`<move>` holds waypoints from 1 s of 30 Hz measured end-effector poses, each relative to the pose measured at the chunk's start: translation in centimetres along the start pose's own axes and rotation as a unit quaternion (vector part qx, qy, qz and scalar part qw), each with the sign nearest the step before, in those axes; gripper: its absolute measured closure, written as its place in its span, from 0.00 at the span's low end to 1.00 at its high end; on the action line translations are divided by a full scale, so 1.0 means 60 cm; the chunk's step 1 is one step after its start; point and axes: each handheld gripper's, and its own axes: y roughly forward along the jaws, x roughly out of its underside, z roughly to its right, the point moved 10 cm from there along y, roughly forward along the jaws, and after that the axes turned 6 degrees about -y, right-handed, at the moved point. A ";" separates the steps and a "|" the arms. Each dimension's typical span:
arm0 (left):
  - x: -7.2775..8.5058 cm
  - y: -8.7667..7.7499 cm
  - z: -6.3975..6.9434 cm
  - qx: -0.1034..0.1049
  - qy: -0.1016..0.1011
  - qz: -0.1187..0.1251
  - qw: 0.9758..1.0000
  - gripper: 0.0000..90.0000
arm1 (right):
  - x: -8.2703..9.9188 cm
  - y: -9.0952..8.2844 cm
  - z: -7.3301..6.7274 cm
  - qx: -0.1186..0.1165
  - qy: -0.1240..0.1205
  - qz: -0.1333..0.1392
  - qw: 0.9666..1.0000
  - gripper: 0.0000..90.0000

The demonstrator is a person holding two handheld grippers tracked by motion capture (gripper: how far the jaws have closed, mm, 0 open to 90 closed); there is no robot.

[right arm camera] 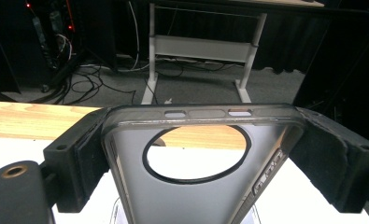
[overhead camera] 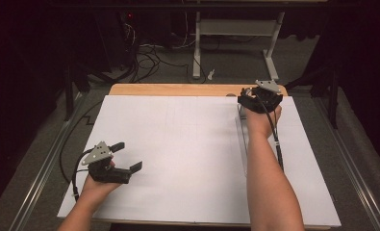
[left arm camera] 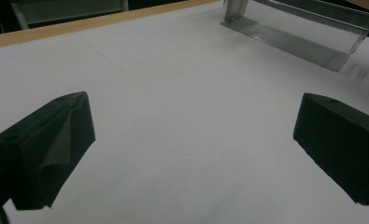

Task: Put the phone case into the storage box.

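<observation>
At 1 o'clock on the counter (overhead camera: 130, 211), the right tool (right arm camera: 203, 154) clamps a clear phone case (right arm camera: 198, 140) by both sides, holding it tilted above a clear tray (left arm camera: 308, 32). At 8 o'clock, the left tool (overhead camera: 125, 156) rests open, empty.

In the right gripper view the clear smoky phone case with the big round cutout (right arm camera: 198, 154) runs off the bottom edge, so its lower end can't be seen, and I can't tell if the black foam pads (right arm camera: 320, 158) actually press its sides. From the high view the case is too small to make out behind the person's right hand (overhead camera: 262, 120). The see-through plastic holder with a ribbed base (left arm camera: 303, 32) is smeared at its near corner and cropped at the top.
</observation>
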 end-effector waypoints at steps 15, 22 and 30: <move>0.001 -0.001 -0.003 -0.001 -0.003 0.001 1.000 0.00 | 0.010 0.012 -0.002 -0.013 -0.007 -0.009 1.000 0.07; 0.001 0.000 -0.002 -0.001 -0.003 0.001 1.000 0.00 | 0.009 0.014 -0.001 -0.016 -0.010 -0.009 1.000 0.05; 0.000 -0.001 -0.003 -0.001 -0.003 0.001 1.000 0.00 | 0.008 0.017 -0.003 -0.027 -0.012 -0.009 1.000 0.01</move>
